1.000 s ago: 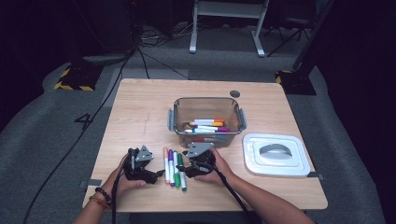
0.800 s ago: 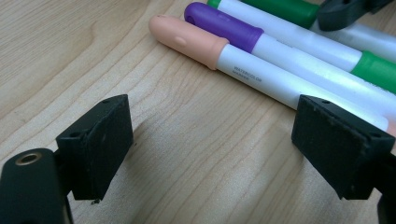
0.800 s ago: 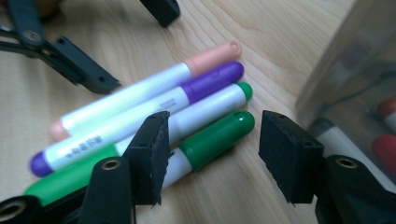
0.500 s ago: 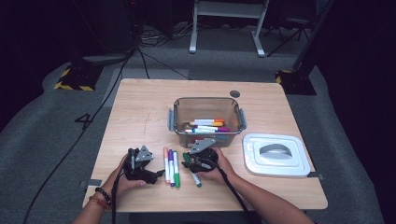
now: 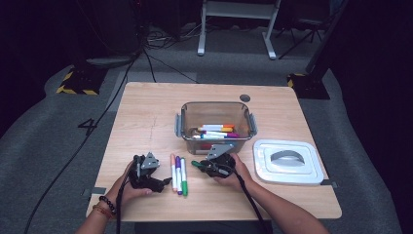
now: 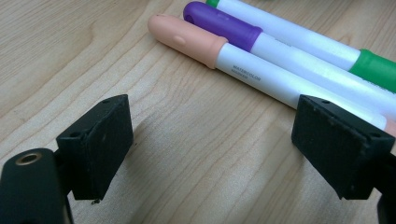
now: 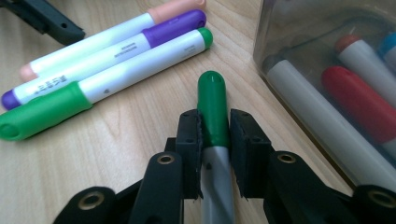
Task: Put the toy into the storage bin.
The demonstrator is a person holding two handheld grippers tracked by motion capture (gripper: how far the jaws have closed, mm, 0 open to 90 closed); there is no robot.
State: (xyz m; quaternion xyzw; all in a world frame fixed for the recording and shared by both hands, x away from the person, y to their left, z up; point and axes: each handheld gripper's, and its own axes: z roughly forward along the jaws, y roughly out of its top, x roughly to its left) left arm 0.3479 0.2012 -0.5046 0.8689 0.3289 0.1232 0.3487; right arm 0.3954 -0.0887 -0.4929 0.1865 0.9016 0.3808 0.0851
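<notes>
Three markers (image 5: 177, 174) lie side by side on the counter (image 5: 146, 122), waiting. The right gripper (image 7: 213, 128), jaws just closing, clamps a green marker (image 7: 212, 109) near the clear box (image 5: 215, 120), likely bound for it. The left gripper (image 6: 215, 149) rests beside the row, jaws wide and empty.

right gripper (image 7: 214, 122) jaws have just been closing, now clamped on the dark-green marker (image 7: 212, 106), pads pressing its cap from both sides. 1 s ago that marker lay on the table (image 5: 146, 122) as 4th in the row w/ the peach, purple and green ones; half a sec ago it was skewed out of the row under the gripper. now it's off the row, cap end poking out toward the left of the high view, so row's down to 3 markers (image 5: 177, 174). right hand (image 5: 229, 168) shifted a bit, now sits nearer the front wall of the container (image 5: 216, 139).
</notes>
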